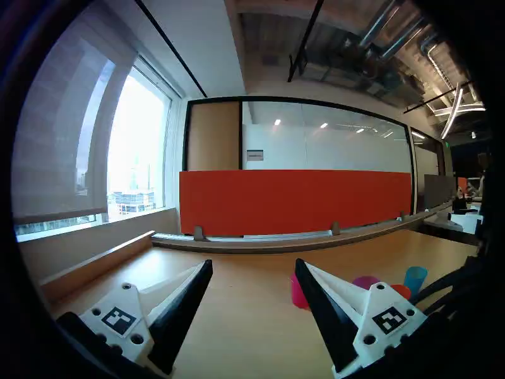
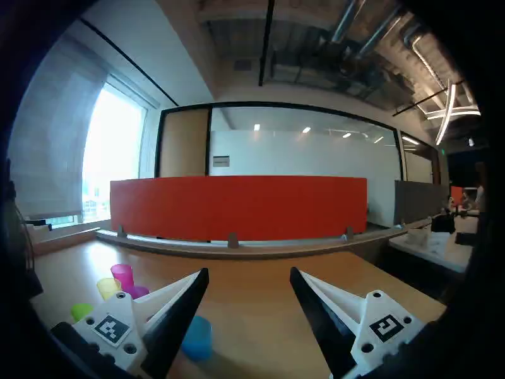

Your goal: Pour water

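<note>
In the left gripper view my left gripper (image 1: 252,268) is open over the wooden table (image 1: 252,322) with nothing between its fingers. Past its right finger stand a pink cup (image 1: 298,292), a magenta cup (image 1: 365,282), a blue cup (image 1: 415,278) and a red cup (image 1: 400,290). In the right gripper view my right gripper (image 2: 248,275) is open and empty as well. To its left stand a pink cup (image 2: 122,275), a yellow cup (image 2: 108,288), a magenta cup (image 2: 137,292) and a green cup (image 2: 81,311). A blue cup (image 2: 197,338) sits just behind its left finger.
An orange divider panel (image 1: 293,201) runs along the table's far edge, with a glass partition behind it. A bright window (image 1: 132,151) lies to the left. Another desk (image 2: 435,243) with items stands at the right. Dark cables (image 1: 454,281) cross at the right.
</note>
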### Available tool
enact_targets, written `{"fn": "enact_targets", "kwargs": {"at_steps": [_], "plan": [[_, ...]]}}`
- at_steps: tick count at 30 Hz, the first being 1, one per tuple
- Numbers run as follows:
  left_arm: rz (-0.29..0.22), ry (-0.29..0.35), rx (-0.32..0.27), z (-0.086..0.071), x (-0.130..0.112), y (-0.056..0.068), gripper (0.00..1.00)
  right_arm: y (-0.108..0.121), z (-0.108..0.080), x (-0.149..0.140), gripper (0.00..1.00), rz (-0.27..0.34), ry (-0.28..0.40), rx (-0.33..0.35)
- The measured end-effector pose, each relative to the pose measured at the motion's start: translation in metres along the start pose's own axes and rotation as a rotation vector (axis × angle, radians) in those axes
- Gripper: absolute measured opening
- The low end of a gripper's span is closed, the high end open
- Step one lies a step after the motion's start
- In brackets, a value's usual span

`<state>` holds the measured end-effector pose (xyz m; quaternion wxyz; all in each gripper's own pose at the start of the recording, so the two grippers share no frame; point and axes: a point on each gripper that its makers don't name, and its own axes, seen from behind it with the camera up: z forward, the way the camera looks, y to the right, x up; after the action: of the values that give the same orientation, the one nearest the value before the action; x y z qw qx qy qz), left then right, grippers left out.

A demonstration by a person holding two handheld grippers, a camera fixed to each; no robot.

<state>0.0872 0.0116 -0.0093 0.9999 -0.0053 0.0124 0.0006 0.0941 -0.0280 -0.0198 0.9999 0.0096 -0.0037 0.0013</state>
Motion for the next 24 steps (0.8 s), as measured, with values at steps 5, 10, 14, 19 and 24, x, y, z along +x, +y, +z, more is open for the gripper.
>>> {"fn": "enact_targets", "kwargs": {"at_steps": [5,10,14,19,24], "plan": [[0.017,0.006,0.023,0.005,-0.006,-0.002,0.97,-0.007,0.002,-0.001,1.00,0.015,-0.010,0.020],[0.024,0.011,0.033,0.008,-0.018,-0.003,0.97,-0.002,0.003,0.002,1.00,0.042,-0.014,0.002],[0.019,0.007,0.026,0.008,-0.035,-0.003,0.97,0.004,0.003,0.005,1.00,0.052,-0.013,-0.017],[0.021,0.004,0.025,0.008,-0.047,-0.004,0.97,0.009,0.002,0.004,1.00,0.049,-0.012,-0.034],[0.023,0.017,0.023,0.007,-0.054,-0.006,0.97,0.010,0.001,0.004,1.00,0.037,-0.016,-0.039]]}}
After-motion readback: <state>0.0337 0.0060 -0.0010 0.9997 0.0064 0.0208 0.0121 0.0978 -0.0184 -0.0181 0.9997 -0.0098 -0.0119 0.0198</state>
